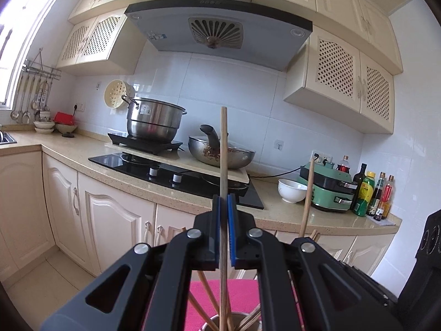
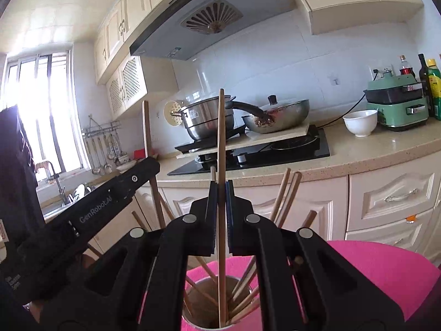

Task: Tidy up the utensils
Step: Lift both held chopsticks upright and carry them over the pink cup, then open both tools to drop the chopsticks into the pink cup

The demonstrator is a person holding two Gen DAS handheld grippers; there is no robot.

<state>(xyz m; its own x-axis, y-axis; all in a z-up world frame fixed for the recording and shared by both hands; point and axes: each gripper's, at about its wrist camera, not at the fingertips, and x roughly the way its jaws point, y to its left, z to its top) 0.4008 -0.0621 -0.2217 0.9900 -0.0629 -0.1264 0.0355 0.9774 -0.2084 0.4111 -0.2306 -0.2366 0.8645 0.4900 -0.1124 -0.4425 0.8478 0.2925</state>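
Left gripper [image 1: 223, 197] near level, jaws pinching upright wooden chopstick [image 1: 223, 149]. Right gripper [image 2: 220, 186] likewise, clamping second pale chopstick [image 2: 221, 127]. Lower ends reach into round metal holder [image 2: 212, 320] on pink cloth [image 2: 372, 270].

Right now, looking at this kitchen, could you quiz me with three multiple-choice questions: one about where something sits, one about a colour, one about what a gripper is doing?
1. Where does the small white ceramic bowl stand?
A. in the sink
B. on the beige counter beside the green electric cooker
C. on the glass hob

2. What colour is the cloth under the metal chopstick cup?
A. pink
B. blue
C. white

3. How is the left gripper?
A. wide open and empty
B. shut on a spoon
C. shut on an upright wooden chopstick

Answers: 1 B, it sits between hob and cooker; 2 A, pink surrounds the cup; 3 C, the blue pads squeeze the stick.
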